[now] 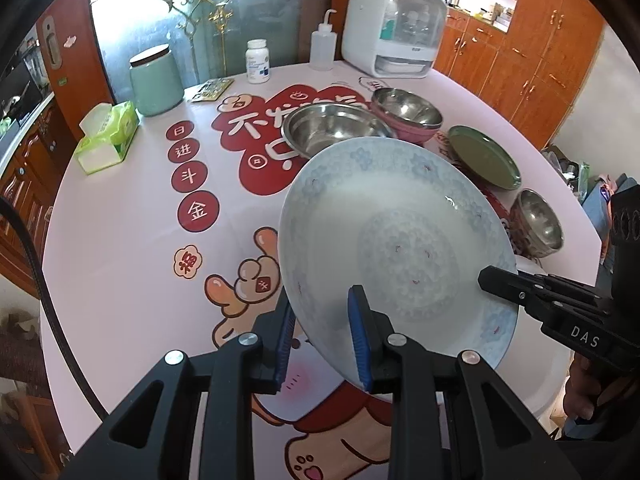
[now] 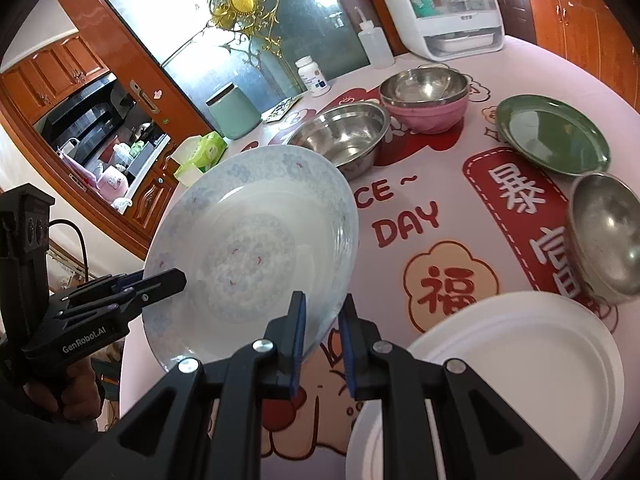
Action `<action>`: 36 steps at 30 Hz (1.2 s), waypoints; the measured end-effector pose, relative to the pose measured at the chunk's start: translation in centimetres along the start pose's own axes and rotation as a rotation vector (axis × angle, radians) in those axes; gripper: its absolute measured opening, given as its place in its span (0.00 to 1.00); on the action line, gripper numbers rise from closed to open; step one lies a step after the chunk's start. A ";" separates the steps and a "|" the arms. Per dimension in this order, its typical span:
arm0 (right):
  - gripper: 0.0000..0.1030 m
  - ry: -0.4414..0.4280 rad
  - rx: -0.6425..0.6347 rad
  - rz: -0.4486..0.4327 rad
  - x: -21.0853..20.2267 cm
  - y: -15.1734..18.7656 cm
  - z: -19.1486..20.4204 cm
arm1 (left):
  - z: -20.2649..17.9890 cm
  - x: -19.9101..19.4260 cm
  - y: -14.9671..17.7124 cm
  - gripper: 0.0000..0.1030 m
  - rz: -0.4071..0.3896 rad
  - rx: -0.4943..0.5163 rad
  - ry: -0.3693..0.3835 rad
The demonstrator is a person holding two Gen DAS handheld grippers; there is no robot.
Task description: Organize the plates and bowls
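Note:
A white deep plate with a pale blue pattern [image 1: 400, 232] [image 2: 248, 240] hangs tilted above the table, gripped from both sides. My left gripper [image 1: 320, 304] is shut on its near rim, and the right wrist view shows that gripper [image 2: 176, 280] at the plate's left edge. My right gripper [image 2: 323, 304] is shut on the opposite rim and enters the left wrist view [image 1: 486, 280] from the right. On the table stand a wide steel bowl [image 2: 344, 136], a steel bowl nested in a pink bowl [image 2: 424, 92], a green plate [image 2: 552, 132], a small steel bowl [image 2: 608, 232] and a white plate [image 2: 520, 360].
Along the far side of the round table [image 1: 132, 240] stand a tissue pack [image 1: 108, 136], a mint green jar [image 1: 154, 80], a pill bottle [image 1: 258, 60], a squeeze bottle [image 1: 322, 46] and a white appliance [image 1: 394, 28]. Wooden cabinets surround the table.

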State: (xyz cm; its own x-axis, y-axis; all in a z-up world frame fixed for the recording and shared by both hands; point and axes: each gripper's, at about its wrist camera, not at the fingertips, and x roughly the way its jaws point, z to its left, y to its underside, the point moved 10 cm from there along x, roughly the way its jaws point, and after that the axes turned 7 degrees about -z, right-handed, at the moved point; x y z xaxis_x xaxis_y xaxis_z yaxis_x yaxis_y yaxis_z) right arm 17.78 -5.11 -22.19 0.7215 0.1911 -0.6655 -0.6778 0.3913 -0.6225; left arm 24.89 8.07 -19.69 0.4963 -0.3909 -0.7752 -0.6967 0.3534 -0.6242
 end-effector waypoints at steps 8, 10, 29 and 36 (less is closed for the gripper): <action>0.15 0.035 0.024 -0.035 -3.4 1.7 -1.0 | -2.6 -1.8 0.9 0.24 -0.022 0.034 0.044; 0.15 0.044 0.034 -0.039 -4.1 2.2 -1.3 | -3.4 -2.2 1.3 0.24 -0.024 0.045 0.057; 0.15 0.180 0.193 -0.043 -9.5 9.1 -6.2 | -10.4 -1.5 6.5 0.24 0.073 0.151 0.183; 0.15 0.221 0.253 -0.059 -10.9 10.2 -8.7 | -13.4 -0.3 6.9 0.24 0.109 0.224 0.228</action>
State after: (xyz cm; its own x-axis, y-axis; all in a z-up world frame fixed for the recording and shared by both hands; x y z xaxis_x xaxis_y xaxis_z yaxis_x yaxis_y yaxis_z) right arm 1.82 -11.02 -24.88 0.6918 -0.0273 -0.7216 -0.5589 0.6125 -0.5590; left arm 12.95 -0.78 -22.50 0.2794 -0.5117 -0.8125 -0.5954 0.5716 -0.5647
